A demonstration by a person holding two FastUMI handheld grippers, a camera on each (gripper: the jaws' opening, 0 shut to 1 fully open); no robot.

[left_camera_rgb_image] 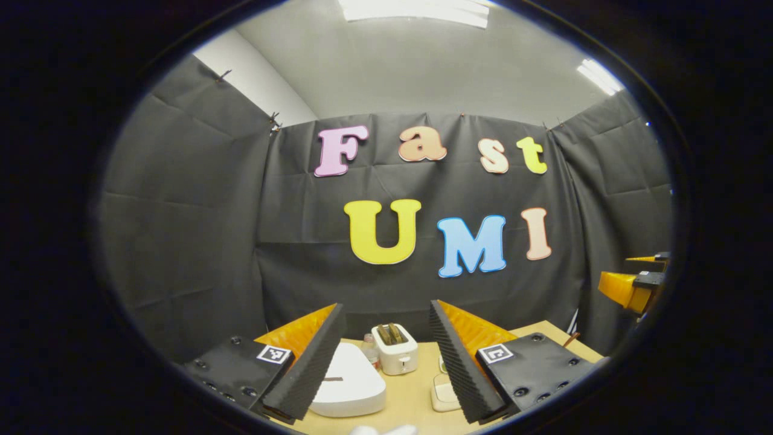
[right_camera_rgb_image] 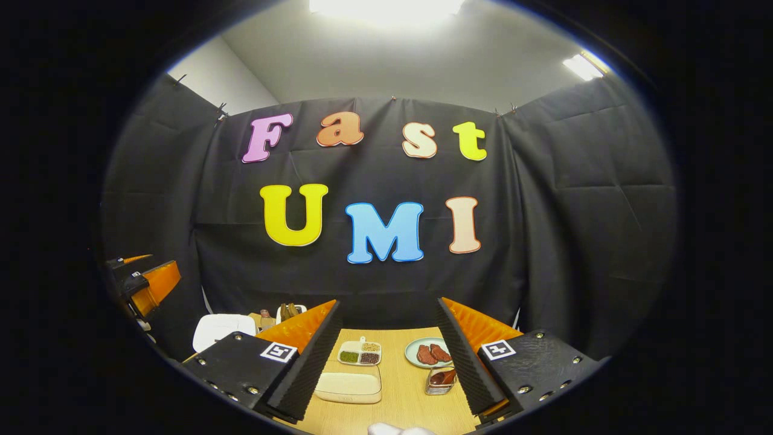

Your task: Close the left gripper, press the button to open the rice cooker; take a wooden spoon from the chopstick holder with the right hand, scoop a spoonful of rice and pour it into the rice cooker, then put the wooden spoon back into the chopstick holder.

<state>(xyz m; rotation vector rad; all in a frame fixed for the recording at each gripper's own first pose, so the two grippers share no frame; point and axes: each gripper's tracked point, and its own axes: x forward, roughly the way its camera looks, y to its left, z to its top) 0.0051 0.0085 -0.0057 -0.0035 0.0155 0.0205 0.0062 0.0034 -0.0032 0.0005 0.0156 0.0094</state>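
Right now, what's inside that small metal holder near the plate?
A wooden spoon lies in the chopstick holder. The right hand-held gripper's finger covers its right side, so anything else inside is hidden.

Rice cooker (left_camera_rgb_image: 350, 380): you have a plain white lid.
Toaster (left_camera_rgb_image: 395, 349): yours is cream.
Left gripper (left_camera_rgb_image: 386, 362): your fingers are orange with black ribbed pads.
Table (right_camera_rgb_image: 398, 405): light wood grain.
Plate (right_camera_rgb_image: 416, 350): pale green, holding reddish-brown pieces.

Glossy white rice cooker (left_camera_rgb_image: 350, 380); matt wooden table (right_camera_rgb_image: 398, 411).
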